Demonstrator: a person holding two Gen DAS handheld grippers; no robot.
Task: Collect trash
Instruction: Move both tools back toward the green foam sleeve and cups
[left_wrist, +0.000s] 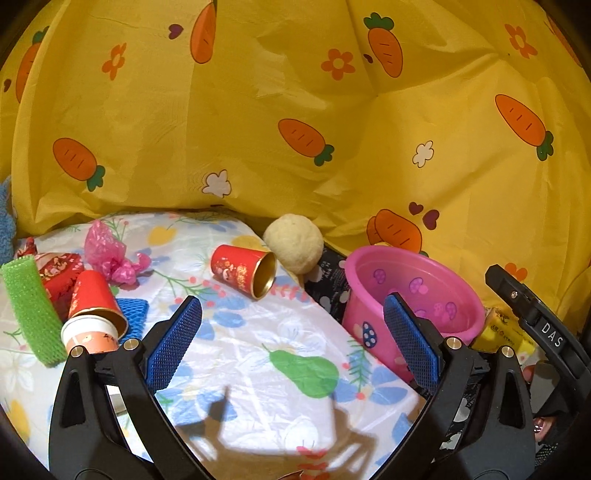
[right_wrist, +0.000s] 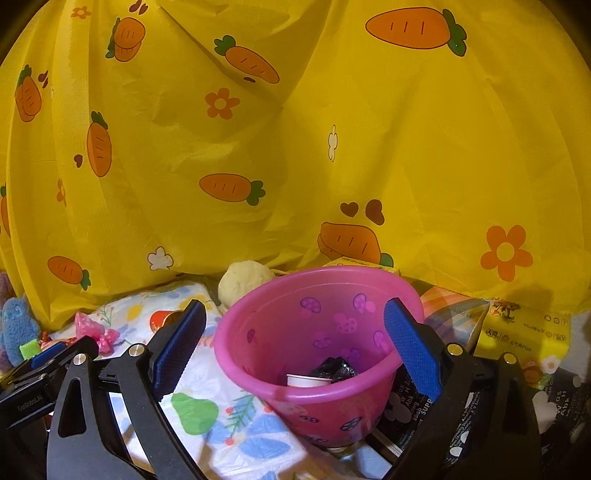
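Observation:
A pink bucket (left_wrist: 413, 295) stands tilted at the right of the floral cloth; in the right wrist view the bucket (right_wrist: 317, 332) holds a white paper cup (right_wrist: 308, 380) and a black crumpled wrapper (right_wrist: 336, 369). A red and gold cup (left_wrist: 242, 271) lies on its side in the middle. At the left lie stacked red cups (left_wrist: 92, 314), a pink plastic scrap (left_wrist: 109, 253), a green foam net (left_wrist: 31, 306) and a blue foam net (left_wrist: 135, 314). My left gripper (left_wrist: 295, 336) is open and empty above the cloth. My right gripper (right_wrist: 295, 343) is open, jaws either side of the bucket.
A yellow carrot-print sheet (left_wrist: 295, 110) hangs behind. A cream ball (left_wrist: 293, 243) sits at the back. A yellow tissue pack (right_wrist: 524, 339) lies right of the bucket. A blue plush (right_wrist: 16, 328) is at far left. The right gripper's body (left_wrist: 535, 317) shows at the right.

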